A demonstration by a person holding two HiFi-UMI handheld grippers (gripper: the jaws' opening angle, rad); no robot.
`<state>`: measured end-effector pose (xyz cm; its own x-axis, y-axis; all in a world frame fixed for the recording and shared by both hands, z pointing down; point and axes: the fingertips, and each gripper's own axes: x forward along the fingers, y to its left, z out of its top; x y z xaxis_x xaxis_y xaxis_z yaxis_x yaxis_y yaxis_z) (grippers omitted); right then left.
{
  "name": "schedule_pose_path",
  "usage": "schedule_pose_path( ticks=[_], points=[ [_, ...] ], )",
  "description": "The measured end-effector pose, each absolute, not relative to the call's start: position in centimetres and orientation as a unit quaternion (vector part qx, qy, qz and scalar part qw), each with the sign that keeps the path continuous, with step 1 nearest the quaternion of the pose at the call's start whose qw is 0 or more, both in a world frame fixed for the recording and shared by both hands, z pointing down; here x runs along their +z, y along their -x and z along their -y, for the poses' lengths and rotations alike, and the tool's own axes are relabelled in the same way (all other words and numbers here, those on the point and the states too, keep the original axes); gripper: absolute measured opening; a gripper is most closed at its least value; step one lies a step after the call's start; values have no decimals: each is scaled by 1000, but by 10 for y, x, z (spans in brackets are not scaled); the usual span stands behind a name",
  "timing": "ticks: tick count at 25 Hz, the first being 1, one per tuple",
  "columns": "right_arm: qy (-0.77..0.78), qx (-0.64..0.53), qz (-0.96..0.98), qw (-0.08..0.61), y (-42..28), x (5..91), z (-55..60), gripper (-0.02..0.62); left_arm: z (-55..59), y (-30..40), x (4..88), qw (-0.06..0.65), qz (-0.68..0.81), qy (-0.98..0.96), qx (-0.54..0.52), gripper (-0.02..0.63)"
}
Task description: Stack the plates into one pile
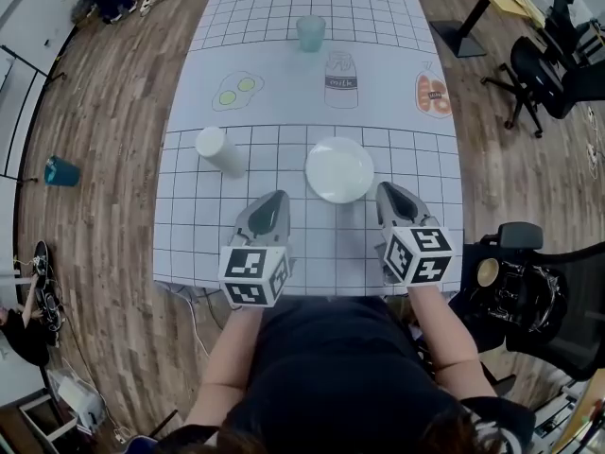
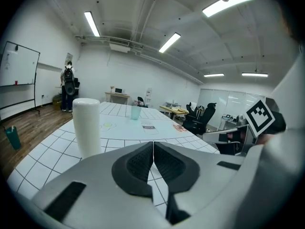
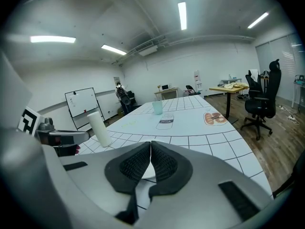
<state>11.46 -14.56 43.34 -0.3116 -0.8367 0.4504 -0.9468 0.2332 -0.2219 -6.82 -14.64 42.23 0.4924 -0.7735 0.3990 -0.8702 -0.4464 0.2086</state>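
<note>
A white round plate pile lies on the gridded table, just ahead of and between my two grippers; how many plates it holds I cannot tell. My left gripper hangs to the near left of it, jaws shut with nothing between them. My right gripper hovers to the near right of the pile, also shut and empty. Only a sliver of the plate shows behind the closed pads in the right gripper view.
A tall white cylinder stands left of the plates, close ahead of the left gripper. A teal cup stands far back. Flat printed pictures of a milk bottle, eggs and food mark the table. Office chairs stand to the right.
</note>
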Motion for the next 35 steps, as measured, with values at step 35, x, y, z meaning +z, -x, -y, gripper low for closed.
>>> schedule_pose_path(
  ticks=[35],
  points=[
    [-562,240,783,117,-104,429,140,15,147,68,418,195,479,-845,134,28]
  ],
)
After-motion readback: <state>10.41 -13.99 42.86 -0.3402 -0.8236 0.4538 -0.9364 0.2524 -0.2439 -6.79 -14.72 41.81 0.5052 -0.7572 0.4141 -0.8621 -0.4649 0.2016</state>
